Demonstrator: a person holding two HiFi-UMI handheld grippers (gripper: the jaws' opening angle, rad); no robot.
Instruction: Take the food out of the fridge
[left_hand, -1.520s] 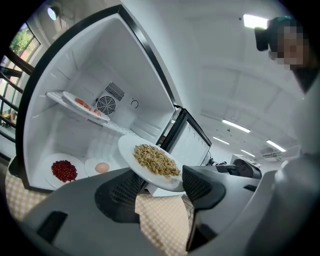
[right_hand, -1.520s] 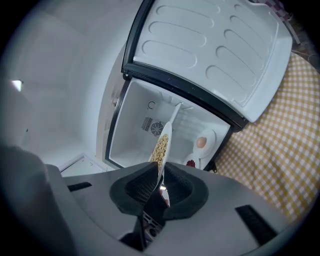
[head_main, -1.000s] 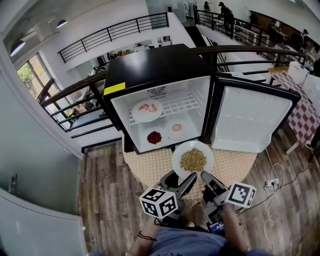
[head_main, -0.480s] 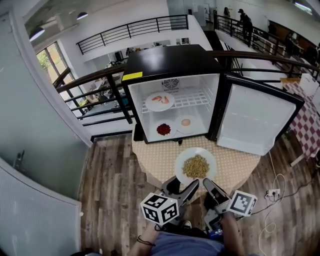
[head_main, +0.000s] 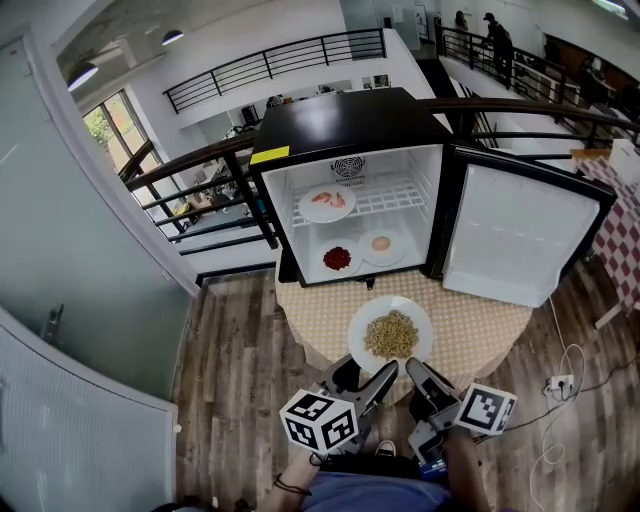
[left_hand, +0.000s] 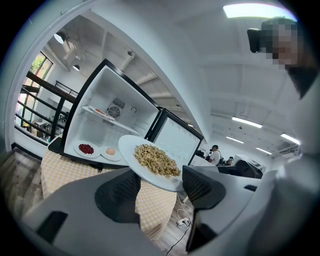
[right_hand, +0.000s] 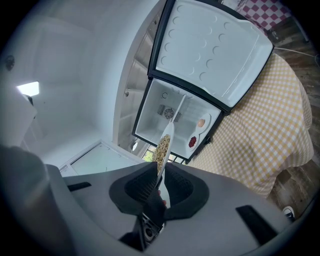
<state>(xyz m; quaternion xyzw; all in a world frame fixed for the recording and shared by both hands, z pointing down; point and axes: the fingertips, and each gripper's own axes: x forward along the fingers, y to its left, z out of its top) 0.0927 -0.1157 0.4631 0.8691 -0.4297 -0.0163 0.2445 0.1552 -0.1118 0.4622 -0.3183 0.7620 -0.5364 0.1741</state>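
A white plate of pasta (head_main: 390, 333) hangs over the yellow checked table (head_main: 480, 320) in front of the open fridge (head_main: 340, 120). My right gripper (head_main: 425, 378) is shut on the plate's near rim, which shows edge-on between its pads (right_hand: 145, 187). My left gripper (head_main: 365, 385) stands open just left of it, with the plate's (left_hand: 152, 161) edge over the wide gap between its jaws. Inside the fridge a plate of shrimp (head_main: 327, 202) sits on the wire shelf. A plate of red food (head_main: 338, 259) and a plate with an egg (head_main: 381, 244) lie on the fridge floor.
The fridge door (head_main: 520, 235) swings wide to the right. The fridge stands on the back of the small round table. Wooden floor (head_main: 240, 360) surrounds it, with a cable and power strip (head_main: 557, 383) at the right. A black railing (head_main: 210, 160) runs behind.
Both grippers and the pasta plate have drawn back from the fridge opening toward me. The head view has swung, so the fridge sits more centred.
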